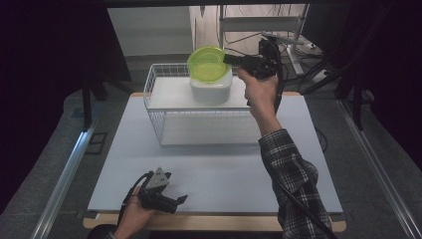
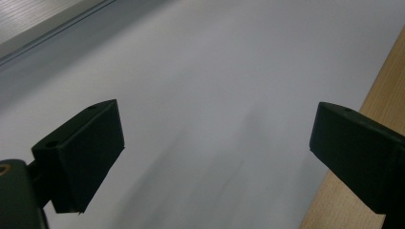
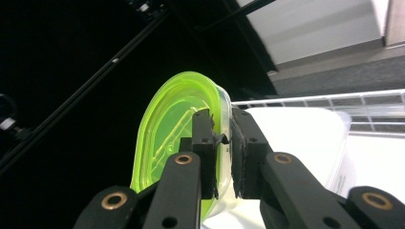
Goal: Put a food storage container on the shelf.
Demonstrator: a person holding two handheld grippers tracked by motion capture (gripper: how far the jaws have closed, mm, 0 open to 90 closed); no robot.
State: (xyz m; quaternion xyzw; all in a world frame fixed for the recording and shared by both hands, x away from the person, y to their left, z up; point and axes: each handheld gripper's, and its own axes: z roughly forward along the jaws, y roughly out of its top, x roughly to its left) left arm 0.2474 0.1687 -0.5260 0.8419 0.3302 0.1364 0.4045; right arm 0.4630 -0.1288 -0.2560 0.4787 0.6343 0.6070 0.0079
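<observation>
Left tongs (image 1: 180, 199) rest open at the near tabletop (image 1: 219, 169) edge; right tongs (image 3: 222, 138) pinch the green lid's (image 3: 167, 133) rim, tilted over the white container (image 1: 211, 89) on the wire basket (image 1: 154, 102), so a thin edge grip may slip.

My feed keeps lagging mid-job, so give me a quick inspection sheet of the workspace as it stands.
Surface: pale table top, wooden edge at the near side.
Job's things: green lid tilted above white box on wire rack.
Clutter: nothing seen.
Grippers: right gripper jaws shut on the lid's rim; left gripper open, low over the table near the front edge.
Cables: black cable trailing along the right sleeve.
Surroundings: dark; metal rail at left, stands behind.
</observation>
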